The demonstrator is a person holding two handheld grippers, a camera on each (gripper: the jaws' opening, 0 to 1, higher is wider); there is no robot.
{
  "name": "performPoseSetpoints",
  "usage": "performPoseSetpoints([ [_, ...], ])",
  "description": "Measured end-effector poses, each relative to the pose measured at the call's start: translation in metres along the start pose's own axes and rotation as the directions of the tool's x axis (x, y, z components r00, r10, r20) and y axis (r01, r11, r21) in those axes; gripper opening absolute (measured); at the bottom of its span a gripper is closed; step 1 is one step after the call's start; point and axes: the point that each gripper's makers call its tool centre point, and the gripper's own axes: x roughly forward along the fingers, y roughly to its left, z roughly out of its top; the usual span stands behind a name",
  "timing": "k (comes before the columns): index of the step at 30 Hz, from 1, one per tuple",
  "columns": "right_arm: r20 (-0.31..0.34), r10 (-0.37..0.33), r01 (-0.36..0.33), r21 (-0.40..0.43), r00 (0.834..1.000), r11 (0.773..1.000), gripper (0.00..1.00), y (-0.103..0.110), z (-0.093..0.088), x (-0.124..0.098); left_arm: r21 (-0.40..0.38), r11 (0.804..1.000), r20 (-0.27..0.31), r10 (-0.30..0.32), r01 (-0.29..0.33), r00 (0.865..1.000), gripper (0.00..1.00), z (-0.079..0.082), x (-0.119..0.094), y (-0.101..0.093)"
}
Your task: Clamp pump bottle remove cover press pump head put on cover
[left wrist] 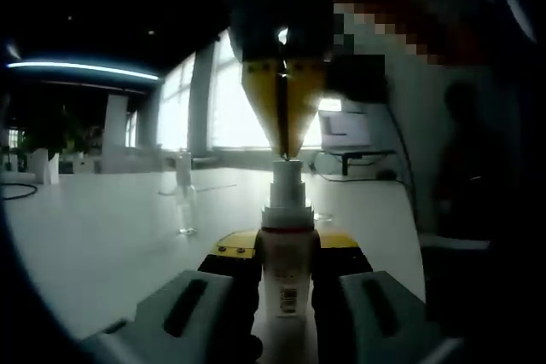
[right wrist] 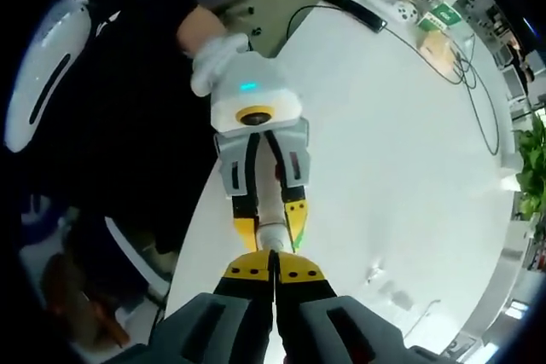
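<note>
In the left gripper view, the left gripper [left wrist: 288, 283] reaches forward low over the white table [left wrist: 102, 236], its two grey jaws with yellow-and-black tips closed on the body of the pump bottle [left wrist: 287, 274], which stands upright between them. From the top of that view the right gripper [left wrist: 284, 153] comes straight down, its yellow fingertips [left wrist: 266, 95] drawn together to a narrow point that rests on the top of the pump head [left wrist: 287, 178]. The bottle is white with a small dark barcode-like mark low on its label; no words on it can be read. To the left of the bottle, well apart from it on the table, stands a small clear cover [left wrist: 185, 202]. The table stretches broad and bare to the left and behind, with bright windows [left wrist: 239, 100] beyond. In the right gripper view, seen from above, a gloved hand [right wrist: 215, 57] holds the white housing of the left gripper [right wrist: 271, 226], which points down the picture and grips the bottle [right wrist: 273, 233], seen here end on. The right gripper [right wrist: 274, 263] rises from the bottom with its jaws pressed shut side by side, tips at the pump head. The bottle sits close to the table's near edge [right wrist: 194, 219], beside the person's dark clothing; the tabletop [right wrist: 384, 151] opens wide to the right, crossed by a black cable [right wrist: 478, 100].
</note>
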Motion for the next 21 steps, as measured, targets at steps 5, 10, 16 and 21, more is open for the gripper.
performPoseSetpoints([
  [5,-0.005,-0.014,0.014,0.032,1.0,0.999,0.0,-0.003,-0.001,0.0,0.002,1.0,0.0,0.001,-0.001,1.0,0.13,0.0,0.0,0.001],
  [10,-0.016,-0.032,0.032,0.024,0.999,0.999,0.0,-0.007,-0.003,0.0,0.004,1.0,0.0,-0.004,0.004,1.0,0.13,0.0,0.0,-0.001],
  [16,-0.012,-0.022,0.022,-0.012,1.0,1.0,0.0,-0.003,-0.003,0.0,0.01,1.0,0.0,-0.016,0.016,1.0,0.13,0.0,0.001,-0.003],
  [21,-0.022,-0.016,0.015,-0.053,1.0,0.998,0.0,0.003,-0.003,-0.001,0.009,1.0,-0.001,-0.015,0.015,1.0,0.13,0.0,0.001,-0.003],
])
